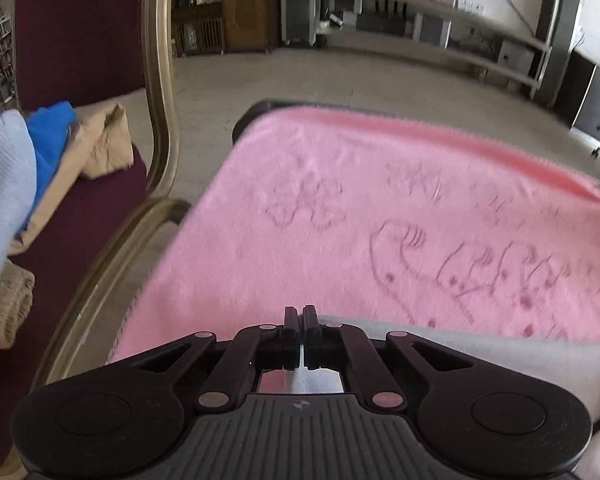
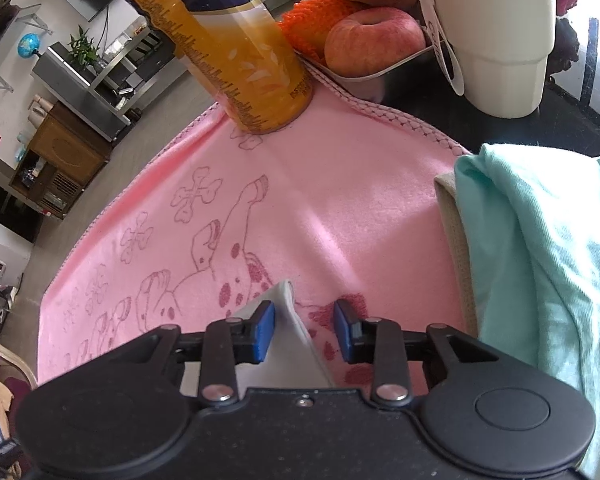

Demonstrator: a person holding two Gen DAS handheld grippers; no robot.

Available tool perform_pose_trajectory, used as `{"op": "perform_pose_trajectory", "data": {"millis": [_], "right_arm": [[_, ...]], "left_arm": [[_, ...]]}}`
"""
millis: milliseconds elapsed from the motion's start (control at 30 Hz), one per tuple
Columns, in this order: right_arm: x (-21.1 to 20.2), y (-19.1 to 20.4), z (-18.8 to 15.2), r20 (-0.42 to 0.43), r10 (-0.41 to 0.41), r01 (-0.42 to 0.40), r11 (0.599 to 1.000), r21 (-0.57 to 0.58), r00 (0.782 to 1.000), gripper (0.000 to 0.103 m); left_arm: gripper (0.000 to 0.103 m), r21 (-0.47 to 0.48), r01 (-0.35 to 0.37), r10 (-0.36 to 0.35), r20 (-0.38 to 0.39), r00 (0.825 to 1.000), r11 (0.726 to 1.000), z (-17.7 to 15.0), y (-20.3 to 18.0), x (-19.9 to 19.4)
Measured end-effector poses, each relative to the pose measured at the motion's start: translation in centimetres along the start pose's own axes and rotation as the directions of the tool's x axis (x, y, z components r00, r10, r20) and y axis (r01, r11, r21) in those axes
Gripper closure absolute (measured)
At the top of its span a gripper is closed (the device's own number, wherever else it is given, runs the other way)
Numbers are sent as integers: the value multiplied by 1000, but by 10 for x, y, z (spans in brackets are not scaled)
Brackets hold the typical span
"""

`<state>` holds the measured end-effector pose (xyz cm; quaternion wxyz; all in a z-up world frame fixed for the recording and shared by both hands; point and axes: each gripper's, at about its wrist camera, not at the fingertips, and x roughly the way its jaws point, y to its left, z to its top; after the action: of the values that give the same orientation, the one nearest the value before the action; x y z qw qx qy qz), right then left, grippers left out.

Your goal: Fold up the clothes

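Our left gripper (image 1: 301, 312) is pressed together at the grey cloth's (image 1: 440, 340) edge; our right gripper (image 2: 305, 330) stands spread around its corner on the pink towel (image 2: 340, 192).

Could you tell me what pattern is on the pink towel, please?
The pink towel shows outlined spotted dogs and flowers, clearest in the right wrist view.

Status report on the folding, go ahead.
Left gripper shut at the grey cloth's edge. Right gripper open, grey corner between its jaws. Pink towel flat underneath. Orange bottle standing on towel's far edge.
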<state>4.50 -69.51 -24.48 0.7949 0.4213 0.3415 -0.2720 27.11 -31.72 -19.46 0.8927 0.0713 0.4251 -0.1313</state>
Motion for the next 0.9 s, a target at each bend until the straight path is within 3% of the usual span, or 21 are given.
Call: {"op": "perform_pose_trajectory", "data": {"millis": [233,433,500,633,733,900], "right_arm": [[-14,-18,7,60,77,-83,991,101,995,71],[1,-12,9,49,62,-65,996,55,997,74],[5,-6,7,44,72,-74,996,44,996,100],[-11,13,3,159,-20,30,998,-62,987,101],[-2,9,1,147,-96,107,992,-72,985,101],[1,5,-3,128,-138,147,987,-68,982,101]], "left_arm": [[101,-48,42,-43,-21,999,998,1,7,4],[101,-58,38,-39,-16,999,998,-3,6,1],[101,-59,18,-18,-1,1000,998,-3,5,0],[101,-26,-63,63,2,998,998,-6,-2,2],[100,8,-116,116,-9,993,993,-11,-7,11],[101,22,-156,157,-8,988,987,-15,-7,11]]}}
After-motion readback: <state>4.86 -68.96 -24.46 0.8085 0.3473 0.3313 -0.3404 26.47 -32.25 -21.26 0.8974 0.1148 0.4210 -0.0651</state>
